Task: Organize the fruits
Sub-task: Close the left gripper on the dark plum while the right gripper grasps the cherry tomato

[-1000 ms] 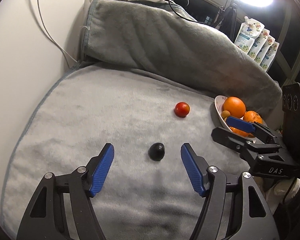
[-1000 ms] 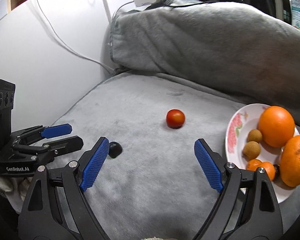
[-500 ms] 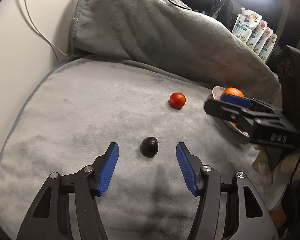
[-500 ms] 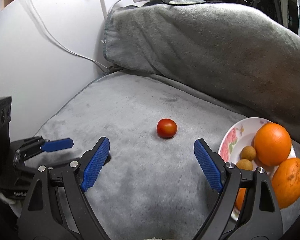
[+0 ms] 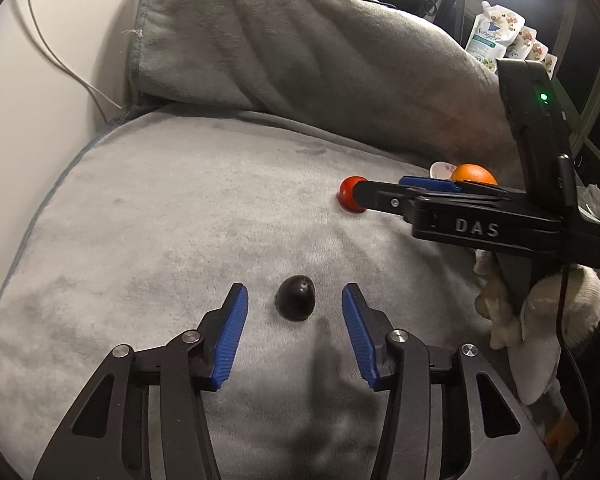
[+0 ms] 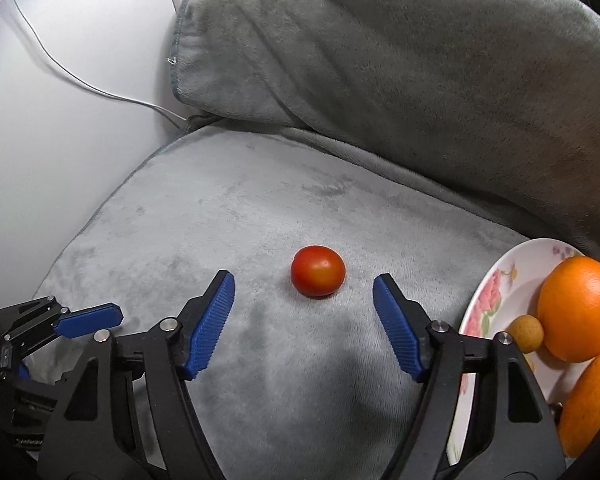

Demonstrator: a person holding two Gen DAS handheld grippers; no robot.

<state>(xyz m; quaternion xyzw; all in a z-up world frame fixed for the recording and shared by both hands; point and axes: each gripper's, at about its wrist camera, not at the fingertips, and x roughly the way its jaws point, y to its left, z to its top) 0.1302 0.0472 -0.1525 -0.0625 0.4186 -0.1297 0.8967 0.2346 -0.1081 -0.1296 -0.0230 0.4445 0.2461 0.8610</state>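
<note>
**Both grippers close in on loose fruit**

The side of the right gripper (image 6: 304,280) carries the raised letters "DAS", plain to read in the left wrist view. The pouches (image 5: 496,36) at the back have print too small to read.

A flowered plate (image 6: 496,280) sits at the right edge of the grey blanket (image 6: 228,216). It holds a large orange (image 6: 578,308), a second orange (image 6: 592,396) at the rim and a small brown fruit (image 6: 525,334) beside them.

The tomato (image 6: 318,270) lies on the blanket between the right gripper's blue pads, touched by neither; the jaws are closing. The dark fruit (image 5: 295,297) lies between the pads of the left gripper (image 5: 295,300), also untouched, and those jaws are closing too.

Compared with a second ago, both pairs of jaws are narrower. The right gripper has swung away from the plate towards the tomato, and the tomato now sits centred in its opening. The left gripper has crept closer to the dark fruit.
</note>
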